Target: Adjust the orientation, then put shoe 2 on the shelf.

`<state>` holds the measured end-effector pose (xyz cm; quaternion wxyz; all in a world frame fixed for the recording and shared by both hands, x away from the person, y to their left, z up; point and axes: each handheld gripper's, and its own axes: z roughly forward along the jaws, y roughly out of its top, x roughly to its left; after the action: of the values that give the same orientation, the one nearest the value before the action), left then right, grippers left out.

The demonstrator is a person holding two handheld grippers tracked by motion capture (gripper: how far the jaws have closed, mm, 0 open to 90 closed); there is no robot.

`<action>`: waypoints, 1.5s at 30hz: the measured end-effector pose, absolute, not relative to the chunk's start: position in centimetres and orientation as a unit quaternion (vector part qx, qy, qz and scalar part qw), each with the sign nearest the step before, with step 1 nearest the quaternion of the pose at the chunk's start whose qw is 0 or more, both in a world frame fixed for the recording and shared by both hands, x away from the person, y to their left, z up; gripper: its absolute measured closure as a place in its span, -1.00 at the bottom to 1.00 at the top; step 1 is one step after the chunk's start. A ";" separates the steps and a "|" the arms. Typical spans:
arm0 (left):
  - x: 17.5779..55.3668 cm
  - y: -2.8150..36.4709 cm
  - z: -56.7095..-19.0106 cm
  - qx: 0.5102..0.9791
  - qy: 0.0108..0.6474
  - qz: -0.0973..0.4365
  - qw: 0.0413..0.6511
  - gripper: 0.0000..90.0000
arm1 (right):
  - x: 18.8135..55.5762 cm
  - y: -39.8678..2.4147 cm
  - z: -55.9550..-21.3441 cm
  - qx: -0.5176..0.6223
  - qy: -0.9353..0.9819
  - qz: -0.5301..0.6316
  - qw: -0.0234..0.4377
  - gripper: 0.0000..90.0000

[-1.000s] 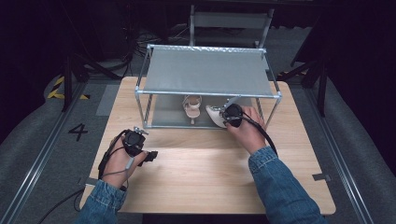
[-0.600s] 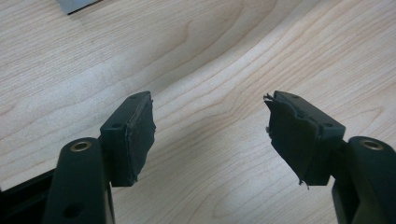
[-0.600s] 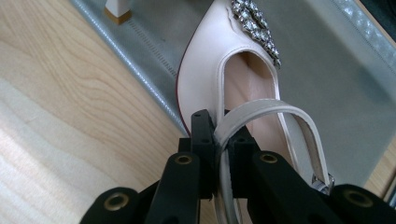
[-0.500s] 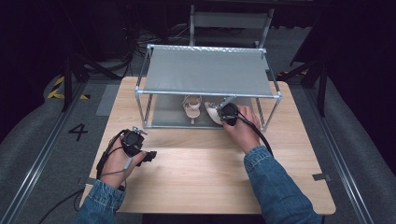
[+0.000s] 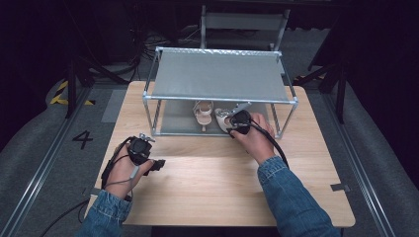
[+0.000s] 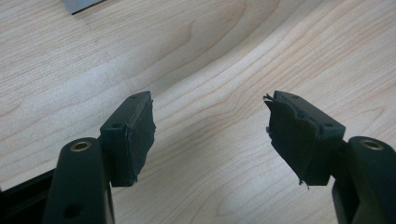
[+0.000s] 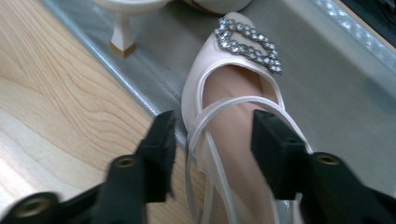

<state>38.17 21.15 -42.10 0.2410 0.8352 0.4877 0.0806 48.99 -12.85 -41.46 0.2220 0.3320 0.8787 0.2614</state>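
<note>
A white heeled shoe with a rhinestone buckle lies at the front edge of the rack's lower grey shelf; in the high view this shoe sits under the top shelf. My right gripper stands open astride the shoe's near side wall and strap, one jaw outside, one over the insole. In the high view the right gripper is at the rack's front. A second pale shoe stands just left; its heel shows close by. My left gripper rests open on the table with nothing in it.
The metal shoe rack with a grey top shelf stands at the back middle of the wooden table. Its front posts and rail frame the low opening. A dark chair stands behind the table.
My right hand has pushed a little farther forward and left, taking the white shoe deeper under the rack's top shelf. The left gripper has stayed put.
</note>
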 end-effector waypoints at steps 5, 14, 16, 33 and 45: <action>38.6 20.7 -42.0 0.838 0.483 0.079 0.242 -0.29 | 47.9 -14.0 -40.1 0.351 0.865 0.287 0.213 -0.12; 39.2 19.6 -42.1 0.846 0.472 0.072 0.237 -0.30 | 45.0 -17.1 -37.7 0.371 0.852 0.308 0.206 -0.17; 39.2 19.4 -42.1 0.849 0.469 0.071 0.234 -0.30 | 44.2 -18.2 -37.4 0.376 0.850 0.307 0.204 -0.16; 39.2 19.3 -42.2 0.848 0.471 0.071 0.231 -0.31 | 40.8 -22.4 -39.4 0.421 0.855 0.265 0.147 -0.12; 38.9 19.8 -42.3 0.846 0.476 0.072 0.230 -0.31 | 43.0 -21.2 -43.1 0.406 0.869 0.249 0.134 0.16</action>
<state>38.91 19.75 -42.28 0.2300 0.8455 0.4764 0.0720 42.96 -21.24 -43.06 0.1343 0.4056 0.8692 0.2488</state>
